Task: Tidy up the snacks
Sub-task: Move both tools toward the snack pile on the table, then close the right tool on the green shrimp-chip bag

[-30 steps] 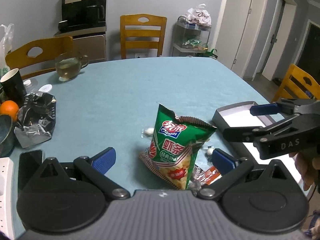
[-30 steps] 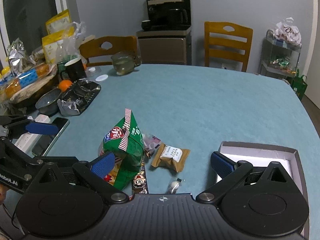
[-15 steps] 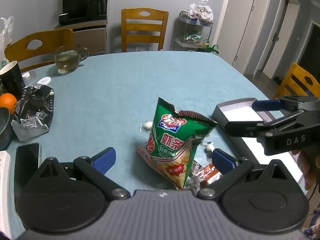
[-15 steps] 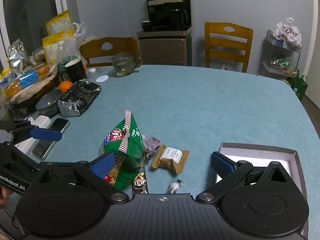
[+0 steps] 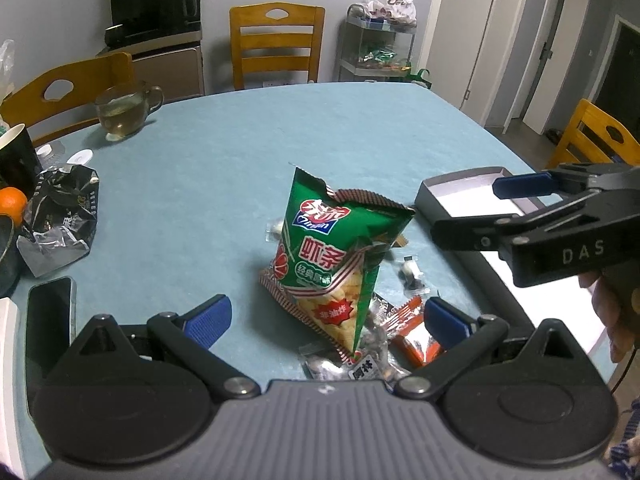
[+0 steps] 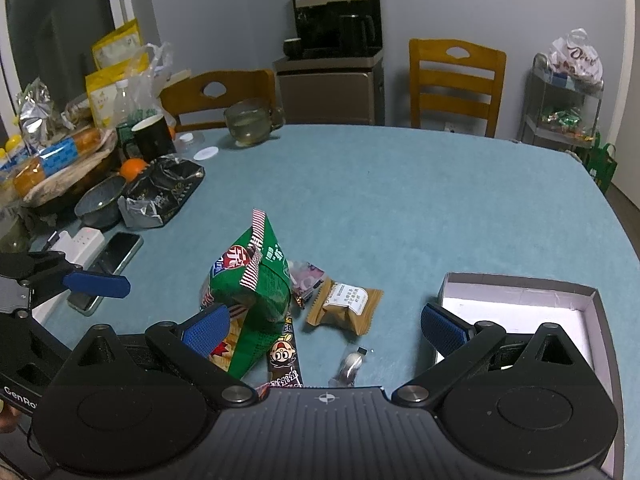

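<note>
Snacks heaped beside an open box

The grey box point(image 6: 520, 284) with a white floor holds nothing visible. The green shrimp-chip bag point(image 5: 340, 256) stands on the teal tabletop point(image 5: 224, 168) between the left tongs point(image 5: 326, 318), spread wide and empty; the right tongs point(image 6: 324, 330) likewise gape empty.

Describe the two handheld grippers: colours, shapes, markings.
Both grippers are matte black, with ribbed bodies, two round discs, jointed linkage arms and blue-padded fingers. The right gripper carries white "DAS" lettering; the left gripper shows "GenRo", cut off. A thin dark cable hangs beside the right one.
</note>
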Motion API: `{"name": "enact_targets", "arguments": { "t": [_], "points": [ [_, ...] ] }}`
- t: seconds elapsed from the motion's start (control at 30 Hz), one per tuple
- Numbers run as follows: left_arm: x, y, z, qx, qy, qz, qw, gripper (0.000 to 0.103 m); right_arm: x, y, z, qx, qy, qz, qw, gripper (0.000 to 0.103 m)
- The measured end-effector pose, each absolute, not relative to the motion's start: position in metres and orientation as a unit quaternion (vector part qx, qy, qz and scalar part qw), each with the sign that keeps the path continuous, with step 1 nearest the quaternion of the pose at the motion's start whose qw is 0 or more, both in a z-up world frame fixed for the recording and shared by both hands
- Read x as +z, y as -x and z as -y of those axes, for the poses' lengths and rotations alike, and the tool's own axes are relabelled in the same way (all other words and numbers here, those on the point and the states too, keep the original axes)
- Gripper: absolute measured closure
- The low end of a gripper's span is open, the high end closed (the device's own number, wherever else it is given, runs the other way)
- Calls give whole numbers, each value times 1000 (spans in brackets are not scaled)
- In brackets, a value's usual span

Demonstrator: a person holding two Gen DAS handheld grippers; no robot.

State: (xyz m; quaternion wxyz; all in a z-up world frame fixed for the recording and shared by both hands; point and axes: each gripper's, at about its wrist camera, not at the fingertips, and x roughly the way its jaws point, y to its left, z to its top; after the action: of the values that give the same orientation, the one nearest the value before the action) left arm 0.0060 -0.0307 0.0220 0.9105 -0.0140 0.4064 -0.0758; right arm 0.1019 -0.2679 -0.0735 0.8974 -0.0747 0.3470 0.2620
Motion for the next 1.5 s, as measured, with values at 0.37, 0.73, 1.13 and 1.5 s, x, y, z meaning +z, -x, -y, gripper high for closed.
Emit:
{"name": "enact_targets", "arguments": {
  "t": [0.37,0.73,1.13,1.5],
  "points": [
    [18,-7,33,-76,24,-417,906,0,-73,-103,269,263,74,-346,897,0],
    [11,-7,38,-81,25,-426,901,0,-75,-101,267,270,81,-349,894,0],
    [-2,0,37,-71,19,-433,898,0,-78,-100,254,285,89,-355,886,0],
    [-18,6,37,-86,-3,-435,896,0,-89,-112,233,301,78,-377,872,0]
  ]
}}
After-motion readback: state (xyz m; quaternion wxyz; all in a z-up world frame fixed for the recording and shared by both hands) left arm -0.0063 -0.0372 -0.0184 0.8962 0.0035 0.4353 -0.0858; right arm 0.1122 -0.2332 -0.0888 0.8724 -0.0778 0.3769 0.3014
